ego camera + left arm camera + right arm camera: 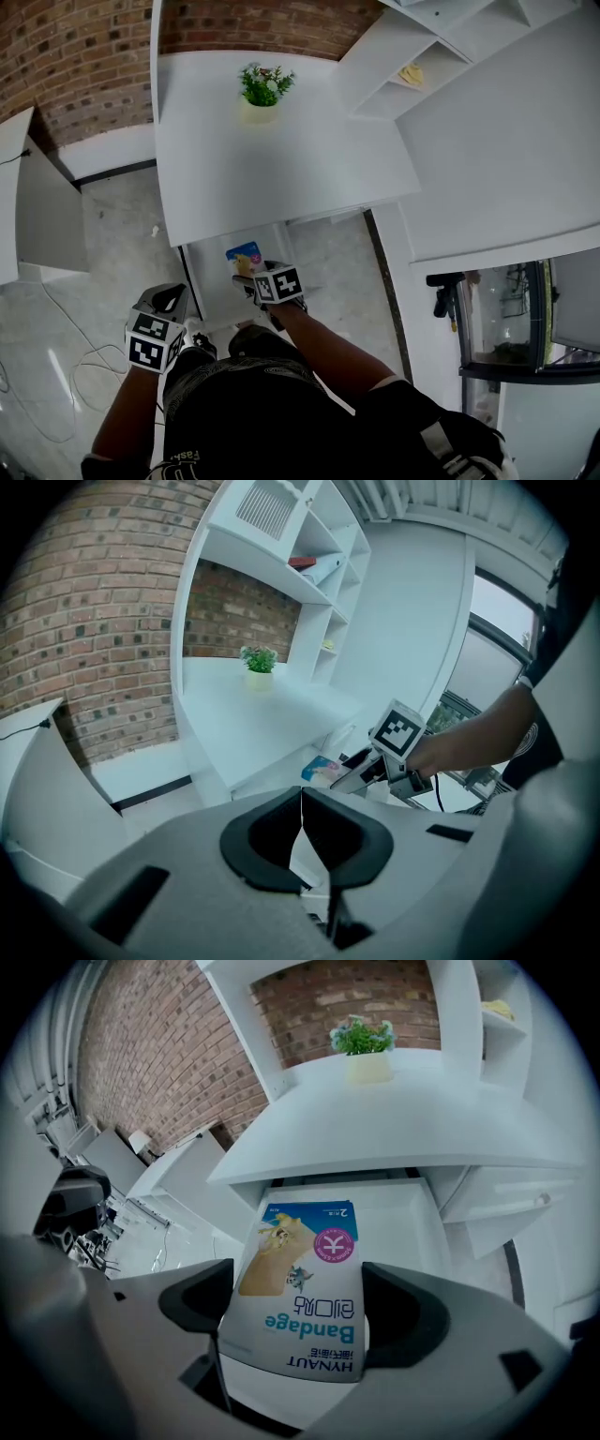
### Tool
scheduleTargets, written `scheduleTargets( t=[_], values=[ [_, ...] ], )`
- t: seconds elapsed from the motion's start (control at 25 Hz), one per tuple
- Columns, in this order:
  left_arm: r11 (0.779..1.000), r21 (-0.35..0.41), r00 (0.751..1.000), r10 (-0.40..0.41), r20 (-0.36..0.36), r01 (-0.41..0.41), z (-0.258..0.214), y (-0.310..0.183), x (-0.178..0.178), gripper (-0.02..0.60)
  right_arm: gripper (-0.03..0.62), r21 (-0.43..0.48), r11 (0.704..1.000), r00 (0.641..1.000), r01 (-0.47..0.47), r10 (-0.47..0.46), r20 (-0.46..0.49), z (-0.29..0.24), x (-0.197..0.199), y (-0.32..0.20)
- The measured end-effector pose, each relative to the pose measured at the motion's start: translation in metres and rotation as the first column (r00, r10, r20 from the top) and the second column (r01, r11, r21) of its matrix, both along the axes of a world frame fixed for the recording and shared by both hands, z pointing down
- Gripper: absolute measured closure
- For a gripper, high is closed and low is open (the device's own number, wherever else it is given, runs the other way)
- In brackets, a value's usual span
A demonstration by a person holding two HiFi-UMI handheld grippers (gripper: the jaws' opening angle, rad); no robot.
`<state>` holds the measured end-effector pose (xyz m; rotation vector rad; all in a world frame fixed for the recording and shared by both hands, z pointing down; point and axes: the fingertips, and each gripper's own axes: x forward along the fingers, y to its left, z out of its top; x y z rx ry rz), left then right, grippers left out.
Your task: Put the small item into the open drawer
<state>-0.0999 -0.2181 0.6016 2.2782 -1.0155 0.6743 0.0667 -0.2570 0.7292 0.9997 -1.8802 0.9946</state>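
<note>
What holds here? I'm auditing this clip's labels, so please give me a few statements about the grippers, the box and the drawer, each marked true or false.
1. The right gripper is shut on a bandage box. True.
2. The left gripper holds a second box. False: its jaws are together with nothing between them.
3. The drawer under the desk is closed. False: it is pulled open, and the bandage box is held over it.
4. A potted plant stands on the desk. True.
</note>
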Motion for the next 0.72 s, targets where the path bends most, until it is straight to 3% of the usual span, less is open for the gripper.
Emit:
scheduleTargets(
  t=[0.16,0.72],
  values=[
    [1.000,-0.015,1.000,-0.023,-0.003,0.023,0.006,0.000,-0.003,0.563,0.178,-0.046,0.999,0.999,0.020,-0.022,-0.037,0.026,0.000,-0.009],
    [0.989,-0.068,0.991,-0.131,0.021,0.132,0.024,0.001,-0.012,0.563,0.178,-0.200,0.980,0.999,0.001,-0.008,-0.034,0.099,-0.002,-0.020]
  ],
)
